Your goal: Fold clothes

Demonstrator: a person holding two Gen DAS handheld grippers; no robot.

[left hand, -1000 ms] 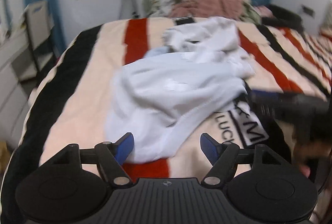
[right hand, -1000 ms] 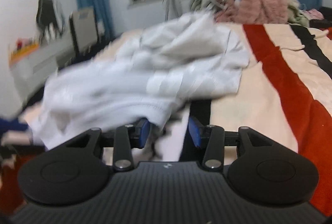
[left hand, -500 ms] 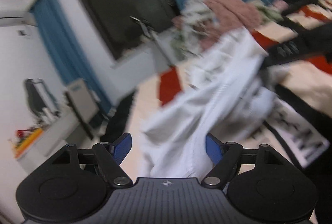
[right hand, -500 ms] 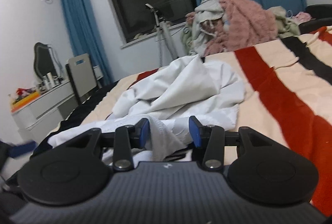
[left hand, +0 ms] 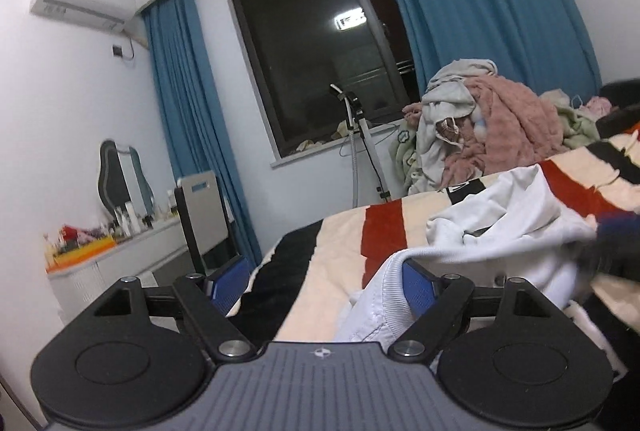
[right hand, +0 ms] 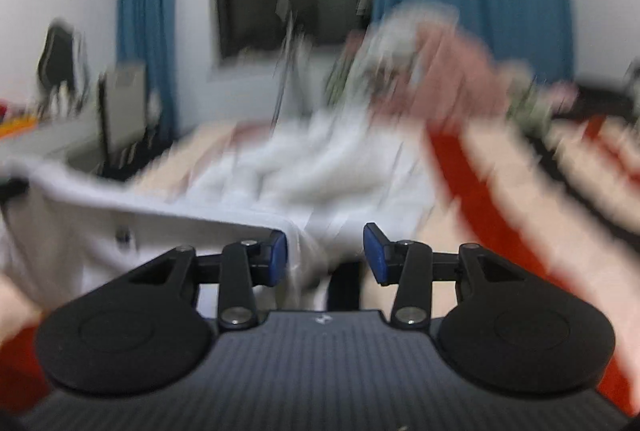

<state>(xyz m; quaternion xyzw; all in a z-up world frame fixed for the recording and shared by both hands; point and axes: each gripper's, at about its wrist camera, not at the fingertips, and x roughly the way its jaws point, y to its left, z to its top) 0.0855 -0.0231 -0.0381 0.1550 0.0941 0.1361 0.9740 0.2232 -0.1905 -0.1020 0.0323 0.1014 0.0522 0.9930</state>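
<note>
A white garment (left hand: 500, 231) lies crumpled on the striped bed (left hand: 340, 243). My left gripper (left hand: 324, 275) is open; the garment's ribbed hem (left hand: 384, 295) hangs against the inside of its right finger, nothing touches the left finger. In the blurred right wrist view the garment (right hand: 304, 175) stretches from the far left to between the fingers. My right gripper (right hand: 325, 251) is partly open, with a fold of cloth next to its left finger. The right gripper shows as a dark blur in the left wrist view (left hand: 616, 247).
A heap of pink, grey and green clothes (left hand: 480, 127) sits at the head of the bed under blue curtains (left hand: 480, 11). A garment steamer stand (left hand: 360, 147) is by the window. A white dresser (left hand: 120, 251) and chair (left hand: 204, 215) stand left of the bed.
Both grippers have lifted and tilted up toward the window. The garment's hem now hangs at the left gripper's right finger. The right gripper's fingers have spread wider, and its view is blurred by motion.
</note>
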